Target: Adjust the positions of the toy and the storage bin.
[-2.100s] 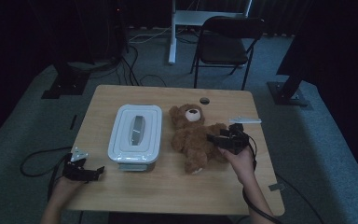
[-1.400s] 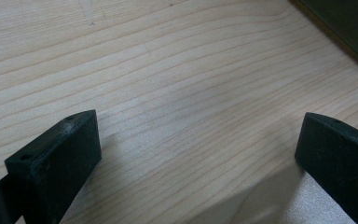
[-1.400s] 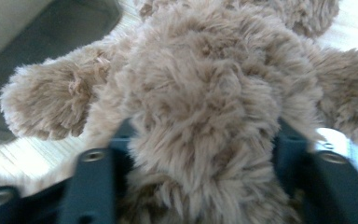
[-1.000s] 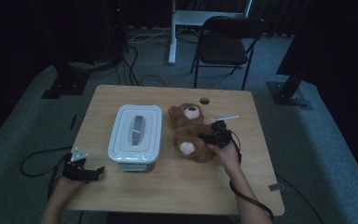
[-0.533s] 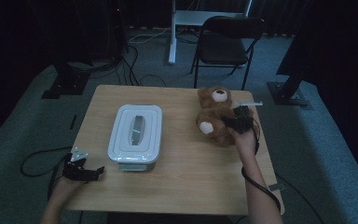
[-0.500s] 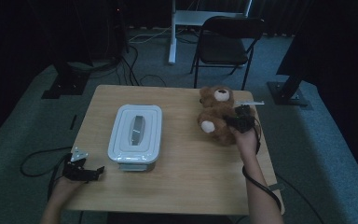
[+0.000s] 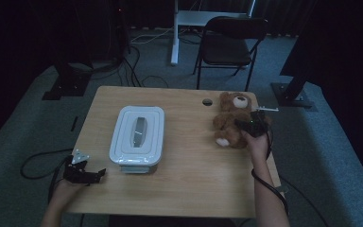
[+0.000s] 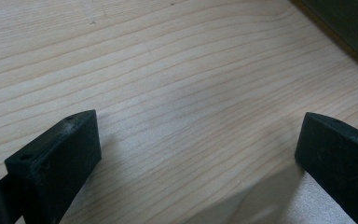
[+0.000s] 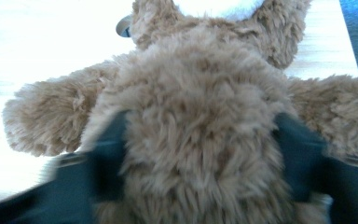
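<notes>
1. The right gripper (image 7: 246,125) sits at the far right of the worktop (image 7: 189,179), and its jaws have just been opening. The brown teddy bear (image 7: 230,118) is between them.
2. In the right gripper view the bear's furry body (image 9: 200,140) bulges between the two blurred black jaws, which stand wide on either side of it. Whether the pads press the fur cannot be told.
3. The bear lies right at that gripper's tips, head away from the person, with one arm spread to each side of the jaws.
4. A small dark round thing (image 7: 207,101) sits on the worktop just beyond the bear, on the side away from the gripper.
5. The left gripper (image 7: 92,174) rests at the near left edge of the worktop, jaws wide apart with only bare wood between them (image 8: 191,116).
6. A white lidded container (image 7: 137,134) stands just beyond the left gripper, well apart from the right gripper and the bear.
</notes>
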Demonstrator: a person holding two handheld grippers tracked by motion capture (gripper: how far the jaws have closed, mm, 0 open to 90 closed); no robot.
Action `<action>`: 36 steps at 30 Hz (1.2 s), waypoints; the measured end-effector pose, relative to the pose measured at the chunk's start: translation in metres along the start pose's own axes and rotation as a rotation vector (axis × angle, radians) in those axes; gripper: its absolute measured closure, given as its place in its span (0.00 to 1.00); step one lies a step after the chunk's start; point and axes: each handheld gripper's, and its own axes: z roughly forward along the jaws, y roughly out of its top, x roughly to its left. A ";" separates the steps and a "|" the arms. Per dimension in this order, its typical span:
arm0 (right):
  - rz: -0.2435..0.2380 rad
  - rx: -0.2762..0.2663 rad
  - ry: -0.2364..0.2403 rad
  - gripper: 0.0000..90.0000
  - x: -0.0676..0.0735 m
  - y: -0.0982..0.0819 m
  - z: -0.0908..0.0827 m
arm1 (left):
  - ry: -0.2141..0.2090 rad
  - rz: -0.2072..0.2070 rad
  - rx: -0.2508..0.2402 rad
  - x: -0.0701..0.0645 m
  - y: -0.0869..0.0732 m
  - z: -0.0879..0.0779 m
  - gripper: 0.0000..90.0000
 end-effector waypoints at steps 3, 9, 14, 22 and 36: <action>0.006 0.019 -0.020 0.14 0.000 0.000 0.000 | 0.000 -0.001 0.000 -0.001 0.000 0.000 0.01; -0.019 -0.031 -0.043 0.14 0.009 -0.003 -0.014 | -0.018 0.007 -0.001 -0.004 0.001 0.001 0.01; -0.044 -0.114 -0.003 0.15 0.028 0.002 -0.031 | -0.018 -0.011 -0.015 -0.003 0.004 0.003 0.01; -0.210 -0.121 0.090 0.15 0.097 -0.001 -0.034 | -0.006 -0.018 -0.026 0.000 0.014 0.005 0.01; -0.307 -0.041 0.231 0.14 0.179 -0.026 0.013 | -0.025 -0.021 -0.040 0.002 0.044 0.024 0.01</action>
